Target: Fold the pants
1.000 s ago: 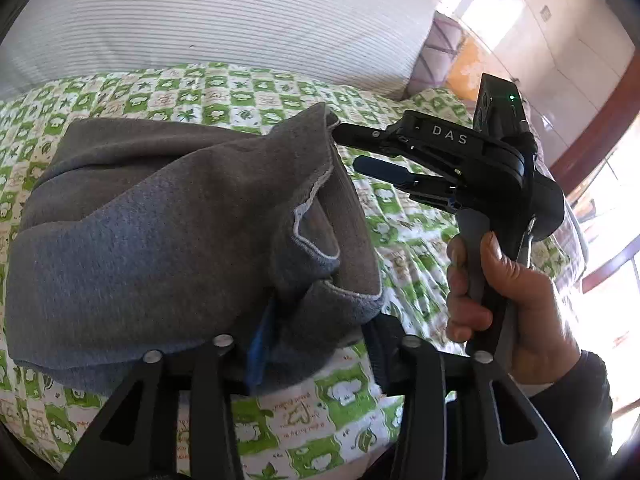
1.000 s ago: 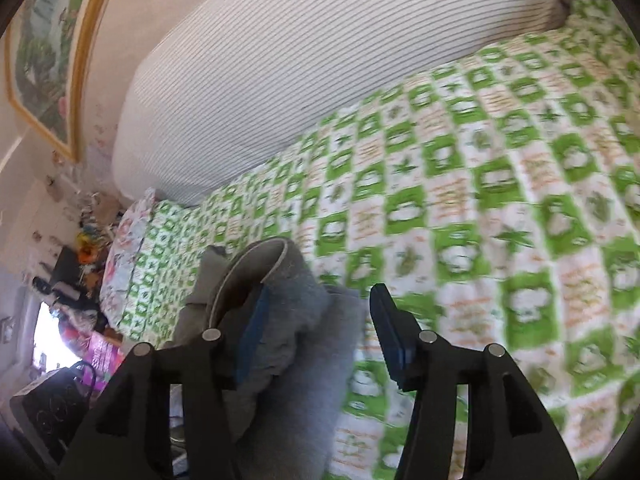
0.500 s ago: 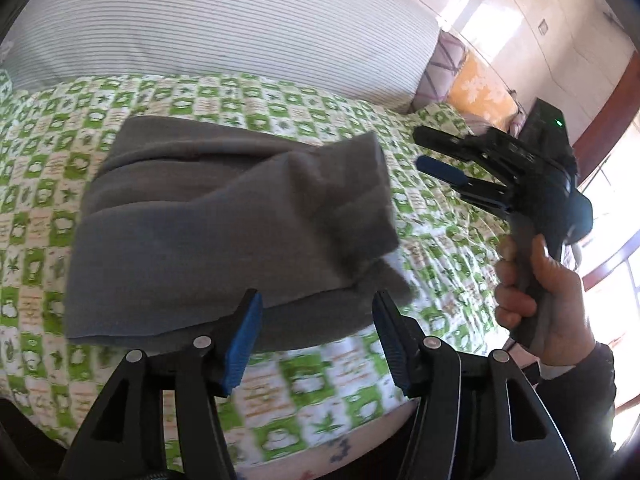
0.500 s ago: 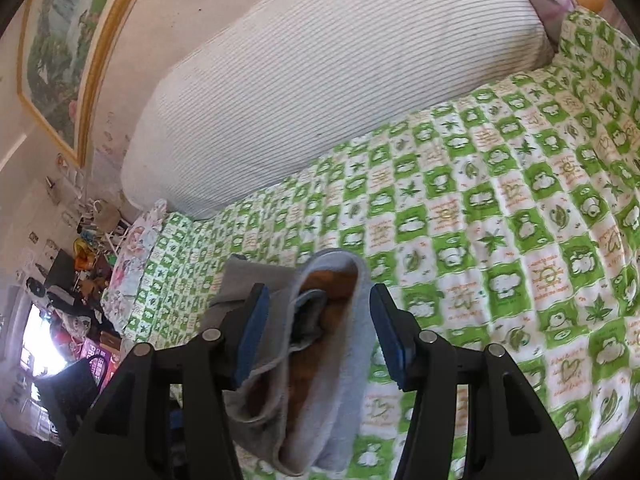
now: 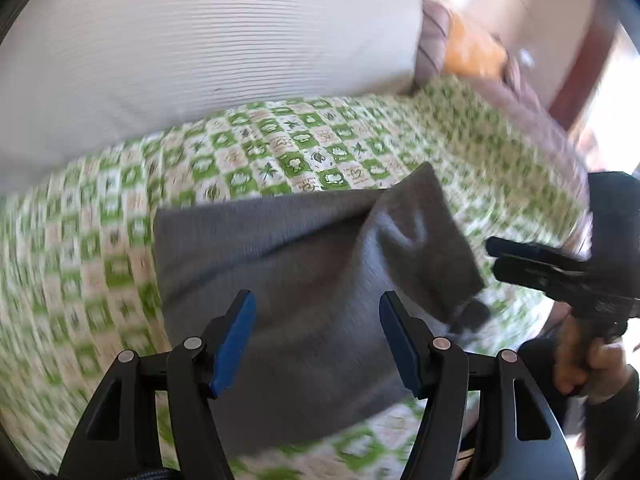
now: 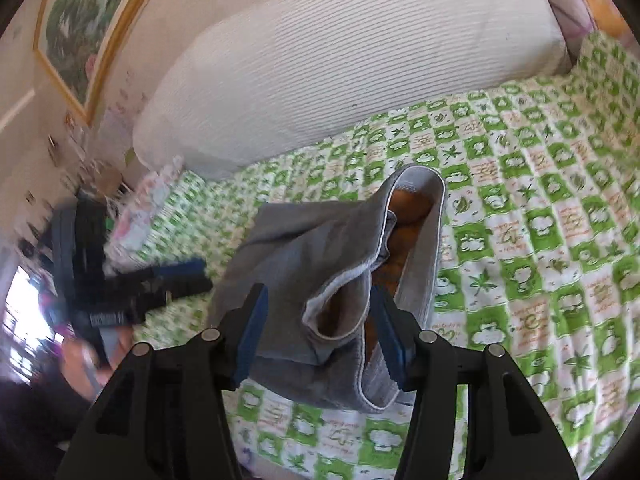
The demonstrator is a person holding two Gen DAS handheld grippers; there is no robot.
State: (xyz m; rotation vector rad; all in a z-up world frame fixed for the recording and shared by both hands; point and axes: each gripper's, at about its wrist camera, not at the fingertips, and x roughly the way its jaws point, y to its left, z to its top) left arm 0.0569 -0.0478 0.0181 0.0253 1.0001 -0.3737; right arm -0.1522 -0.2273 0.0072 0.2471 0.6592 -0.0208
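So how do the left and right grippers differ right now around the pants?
The left gripper has its jaws opening, over the flat folded side of the pants; the right gripper faces their open waistband. The left gripper gapes slightly wider than the right gripper. Both hold nothing.

grey pants [image 5: 304,264], green-checked bedsheet [image 5: 280,160], white-striped pillow [image 5: 200,52]

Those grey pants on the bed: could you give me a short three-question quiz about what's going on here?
1. True or false: the grey pants lie folded on the green checked bedspread.
2. Which does the left gripper show? A) jaws clamped on cloth B) jaws apart, opening, gripping nothing
3. What lies behind the pants, against the wall?

Key: 1 true; 2 B; 3 a white ribbed cushion.
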